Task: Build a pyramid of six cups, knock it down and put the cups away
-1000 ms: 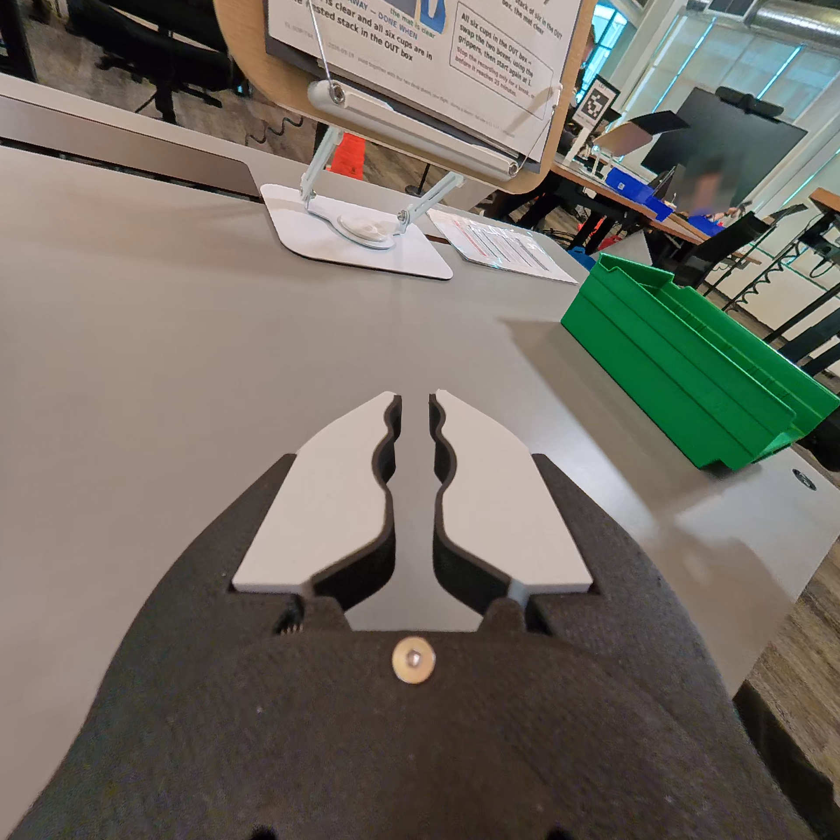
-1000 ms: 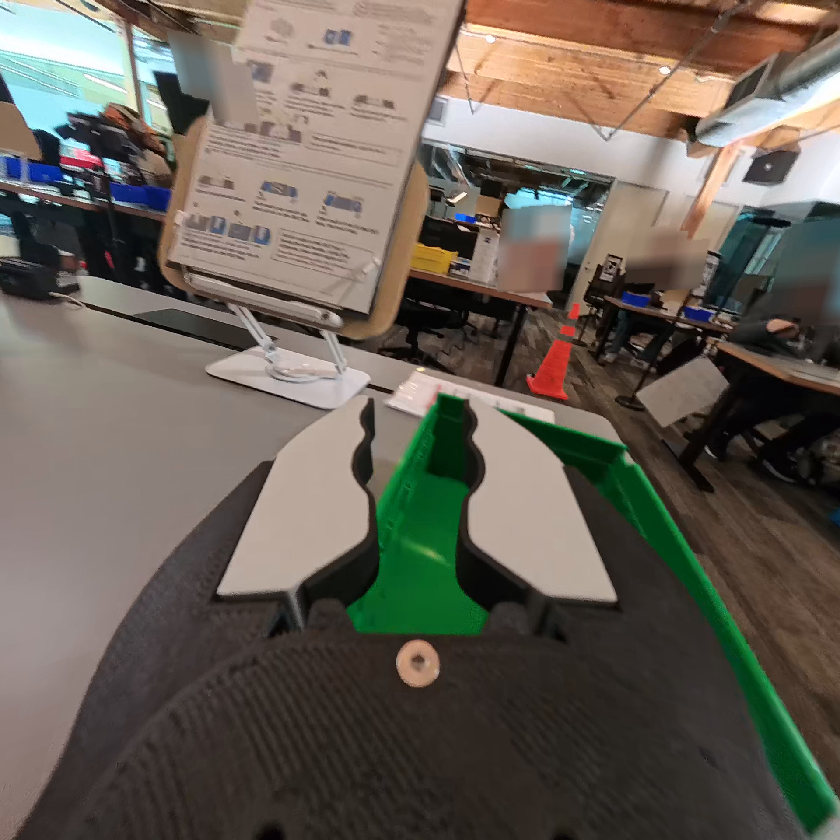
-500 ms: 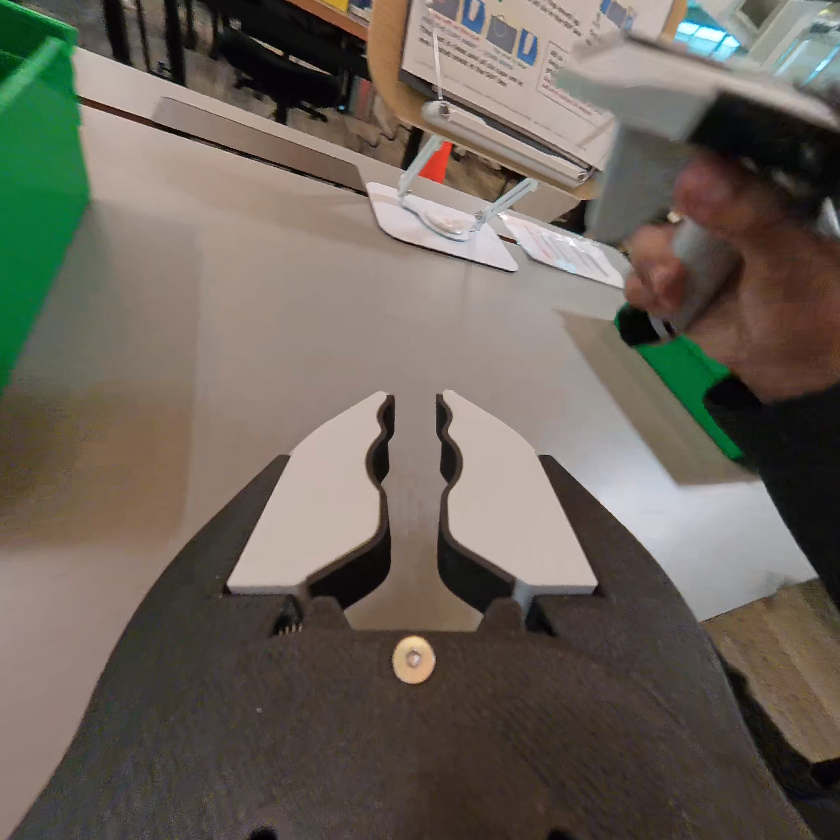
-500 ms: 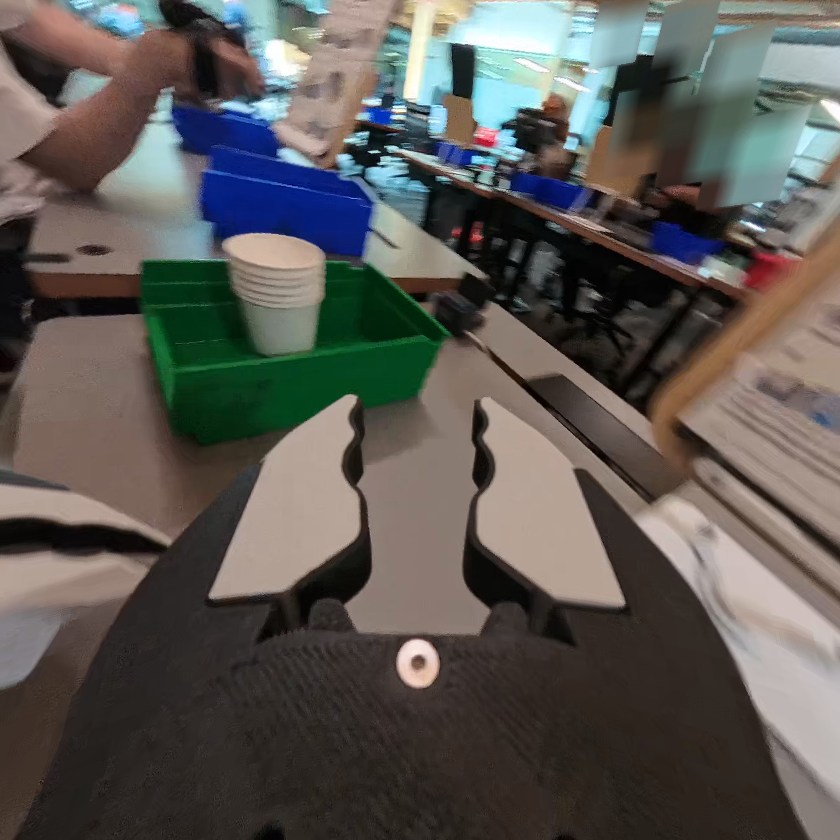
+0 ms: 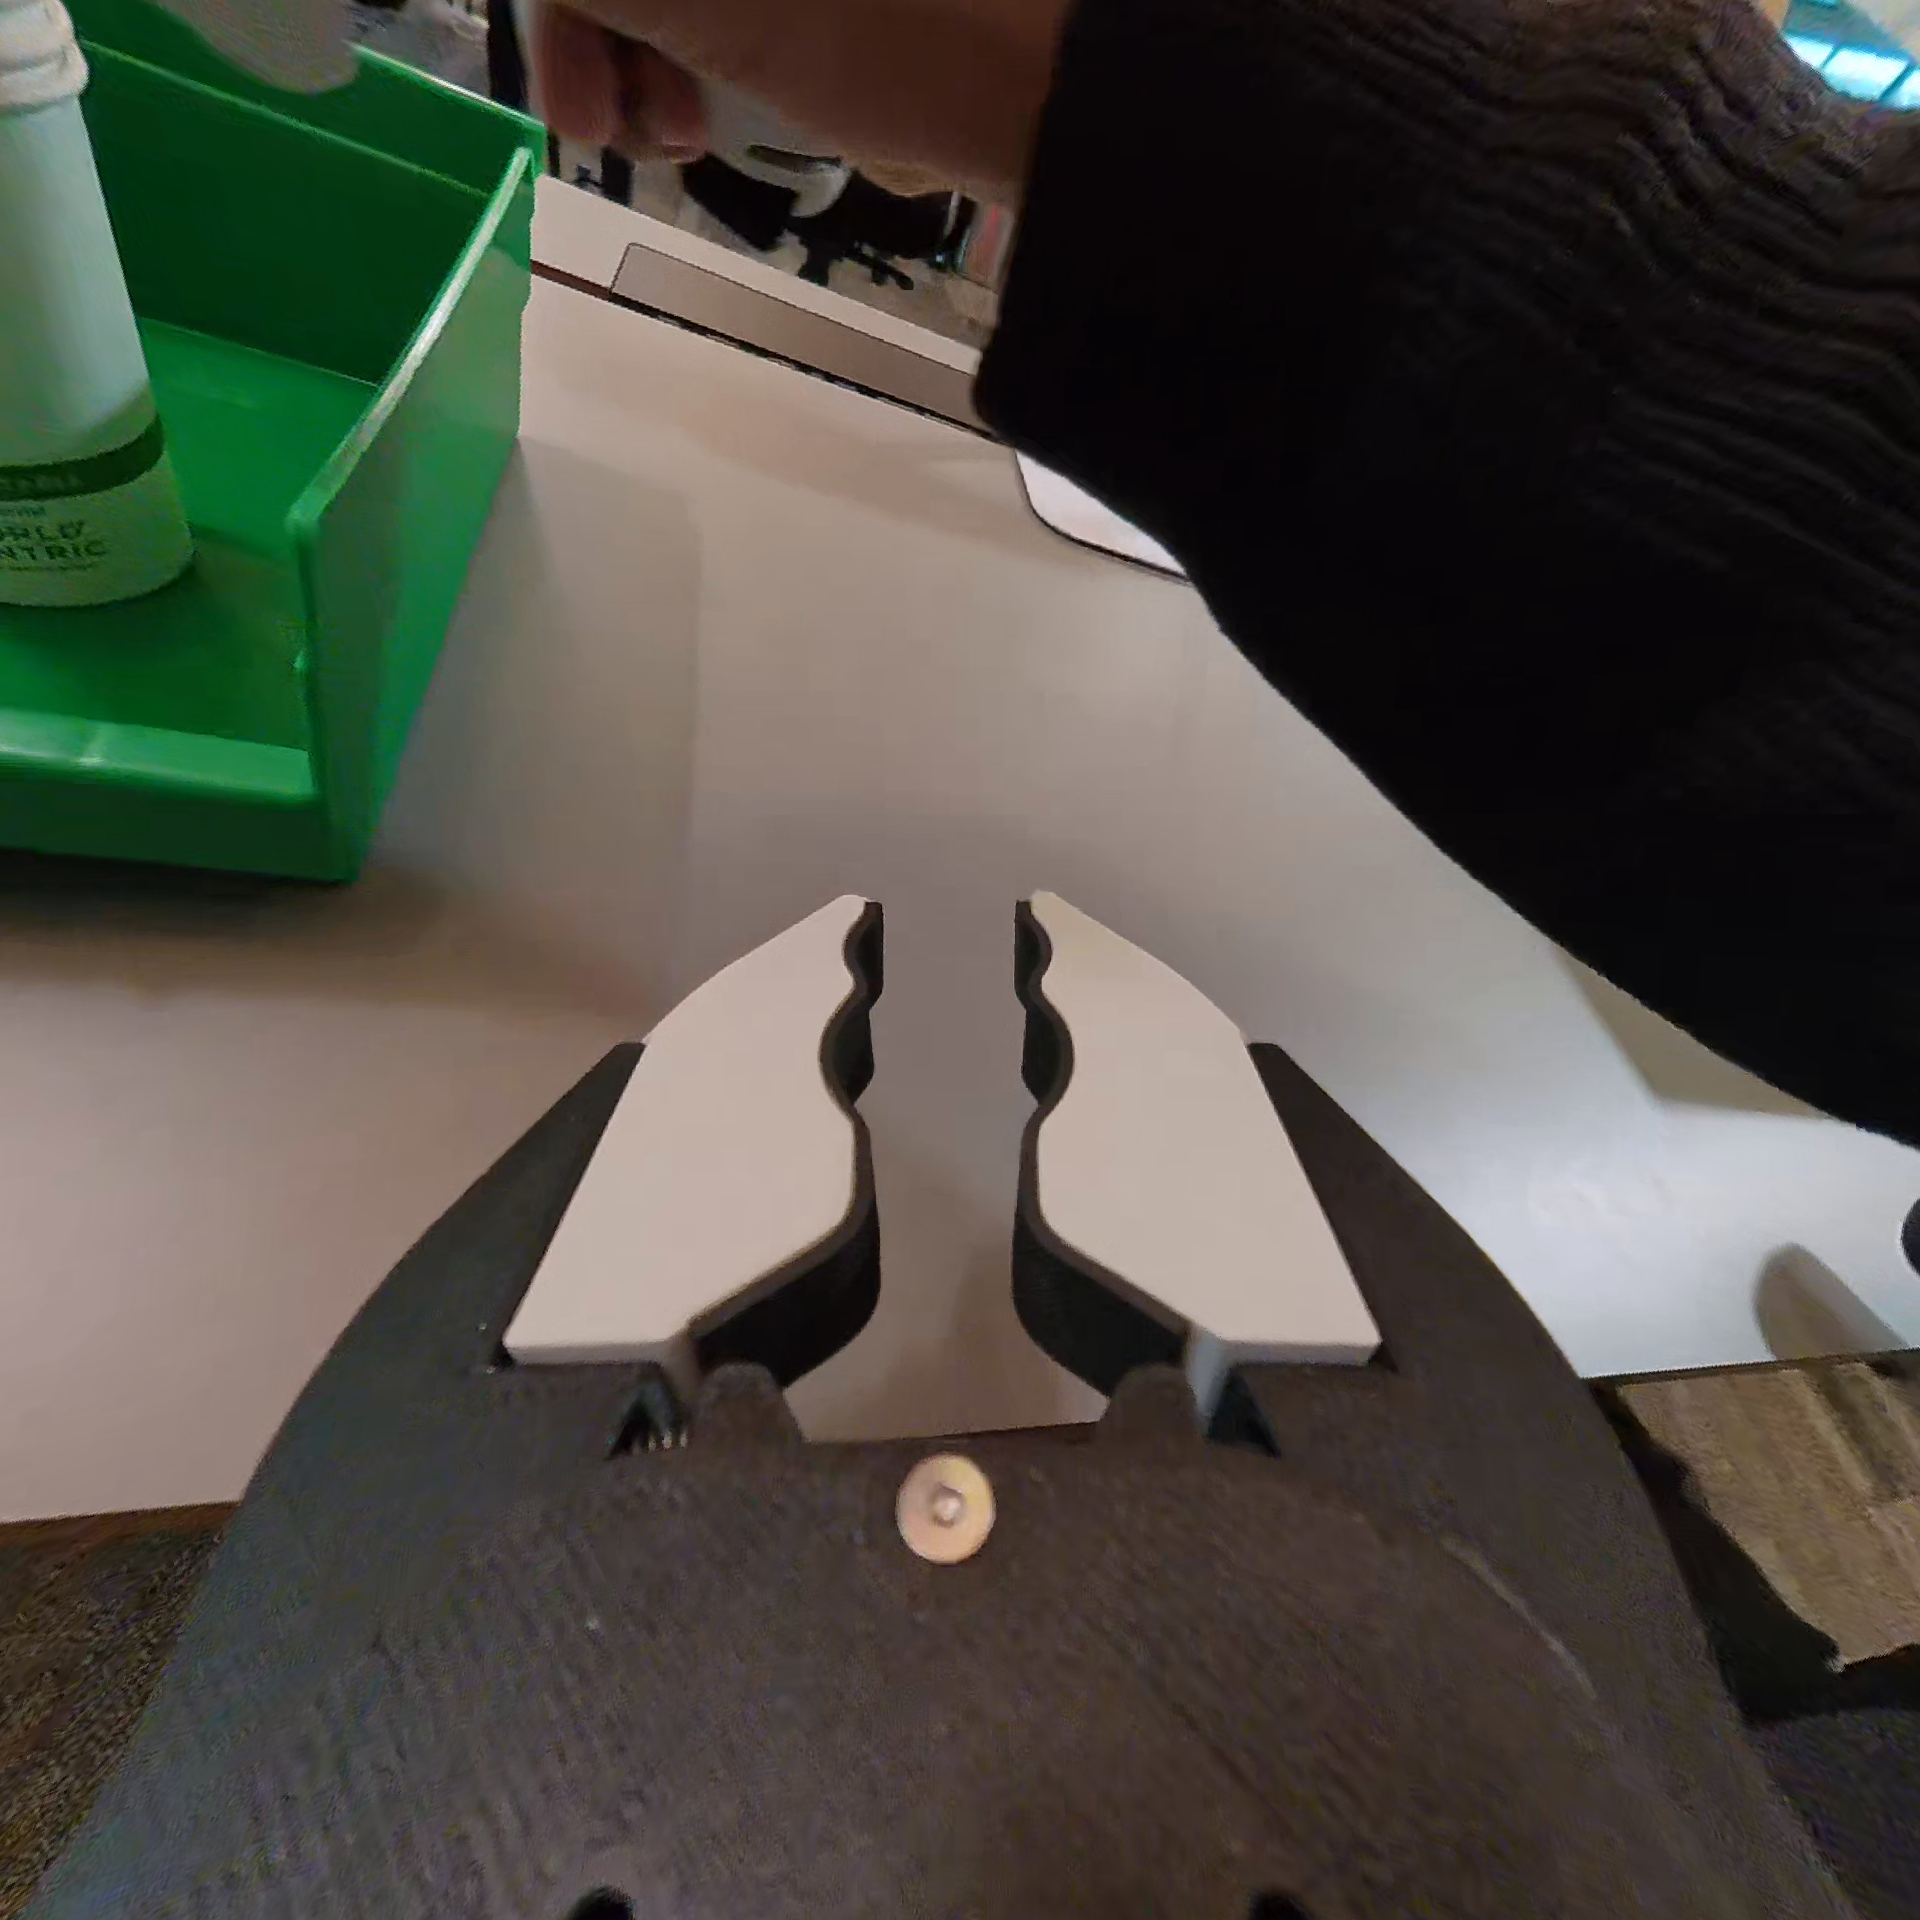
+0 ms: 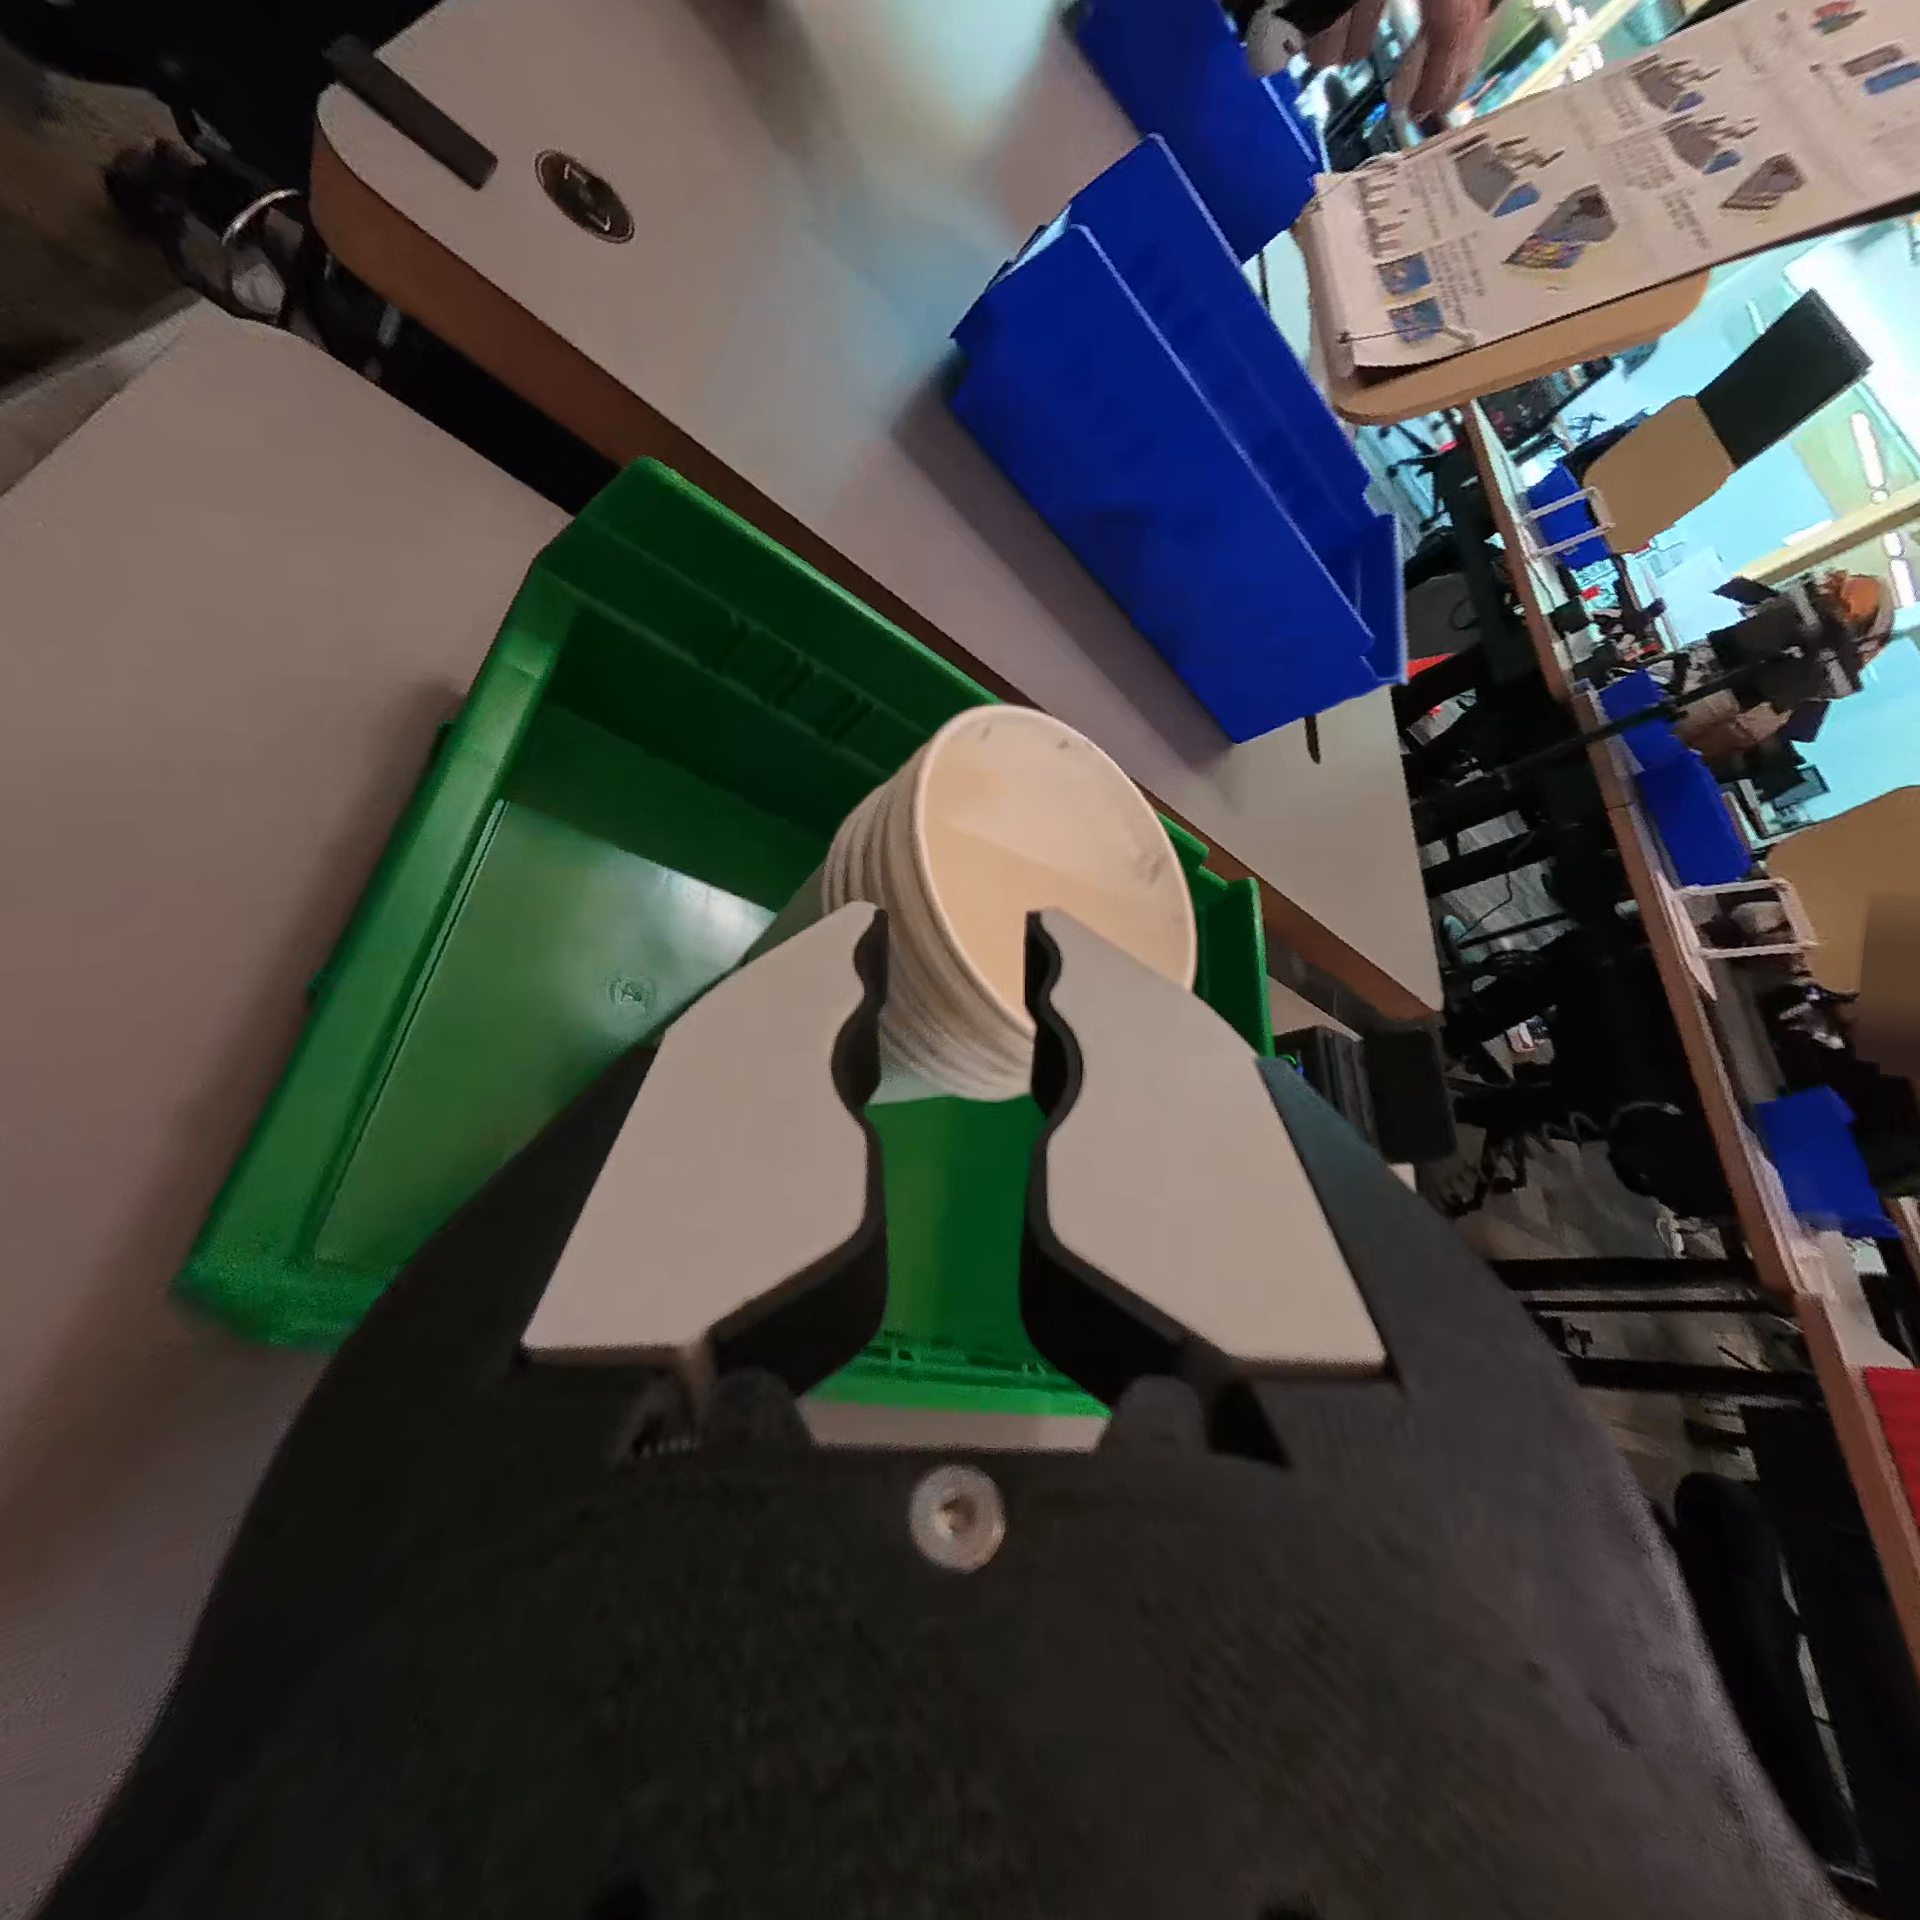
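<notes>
Two grippers are seen here, and both are held with the jaws parted and nothing clamped between them. The left gripper [image 5: 948, 906] is hovered over a bare stretch of the pale table [image 5: 727, 644], just inside its near edge, with only tabletop visible in the gap between its fingers. Off to its left a green bin [image 5: 343, 540] is parked on the table, and a white paper cup stack [image 5: 62, 343] is stood upright inside it, printed side facing the camera. Most of the upper right of that view is filled by a dark knitted sleeve [image 5: 1507, 468], with a hand [image 5: 748, 73] seen at the top edge reaching across toward the bin; what it's holding is cut off by the frame.

The right gripper [image 6: 954, 912] is tilted hard, so its whole view is rolled sideways. Its fingertips are positioned right at the rim of the cup stack [image 6: 1039, 862] in the green bin [image 6: 416, 997], one tip outside the stacked rims and one over the open mouth. Whether the rim is actually touched can't be told, since that part is a bit blurred. Beyond the bin, on the next table over, blue bins [image 6: 1164, 488] are lined up, and a printed sheet on a wooden board [image 6: 1579, 177] is seen at the top right.
</notes>
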{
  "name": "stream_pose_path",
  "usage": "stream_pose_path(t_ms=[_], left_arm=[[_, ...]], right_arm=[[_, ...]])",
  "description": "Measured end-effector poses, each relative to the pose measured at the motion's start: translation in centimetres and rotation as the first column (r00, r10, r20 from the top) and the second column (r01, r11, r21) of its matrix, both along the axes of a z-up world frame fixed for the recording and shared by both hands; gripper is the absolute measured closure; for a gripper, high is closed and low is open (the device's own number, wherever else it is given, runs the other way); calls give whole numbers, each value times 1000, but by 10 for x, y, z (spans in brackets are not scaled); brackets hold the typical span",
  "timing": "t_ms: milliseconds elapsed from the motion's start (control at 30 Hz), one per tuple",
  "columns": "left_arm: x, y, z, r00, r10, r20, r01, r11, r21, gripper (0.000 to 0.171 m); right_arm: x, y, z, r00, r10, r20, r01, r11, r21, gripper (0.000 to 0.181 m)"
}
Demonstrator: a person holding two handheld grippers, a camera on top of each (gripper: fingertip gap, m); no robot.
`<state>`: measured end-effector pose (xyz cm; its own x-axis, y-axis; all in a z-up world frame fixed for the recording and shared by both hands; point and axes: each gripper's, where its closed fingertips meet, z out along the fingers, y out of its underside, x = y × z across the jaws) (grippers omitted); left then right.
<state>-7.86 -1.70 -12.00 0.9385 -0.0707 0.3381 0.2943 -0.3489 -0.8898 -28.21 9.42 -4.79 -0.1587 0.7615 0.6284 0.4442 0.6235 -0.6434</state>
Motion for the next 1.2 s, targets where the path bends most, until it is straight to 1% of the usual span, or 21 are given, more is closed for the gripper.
stream_pose_path(t_ms=[67,167,300,433,567,667,733,800,867,933,1000,1033,1100,1133,1200], left_arm=[[3,0,-1,1000,-15,-18,15,1000,-7,146],[13,0,-2,999,-51,-7,51,999,-17,144],[15,0,3,999,-42,-16,42,999,12,145],[15,0,-1,999,-46,1,46,999,-11,144],[16,1,-1,998,-52,24,52,999,-10,144],[17,1,-2,998,-54,11,54,998,-13,144],[18,1,-2,998,-58,11,58,998,-12,144],[19,1,-2,998,-62,17,62,998,-12,144],[20,2,-1,998,-65,25,65,998,-9,144],[21,3,0,997,-71,32,71,997,-7,144],[23,3,1,996,-79,38,79,997,0,144],[24,4,2,996,-81,43,81,997,6,144],[26,5,7,995,-85,57,84,996,35,144],[26,6,10,994,-87,67,84,995,54,144],[30,8,15,991,-97,92,90,992,83,143]], right_arm=[[-9,0,-5,1000,5,18,-5,1000,-4,156],[-18,1,-10,1000,-3,29,4,1000,-22,157],[-25,0,-10,1000,-1,15,2,999,-34,176],[-28,-3,-13,999,13,39,-14,1000,14,177],[-30,-4,-13,999,11,53,-12,1000,15,177],[-32,-1,0,1000,4,-8,-4,999,50,178],[-30,2,22,995,3,-103,7,996,91,178],[-25,3,49,981,-1,-196,19,996,89,178],[-12,4,81,955,-9,-295,34,996,79,178],[8,7,114,922,-24,-386,58,995,76,178],[38,10,144,882,-51,-468,82,996,46,178],[56,11,155,862,-74,-501,89,996,5,178],[96,11,165,826,-136,-547,89,990,-111,178],[118,12,164,809,-173,-562,92,981,-169,178],[165,15,153,782,-251,-571,116,958,-264,178]])
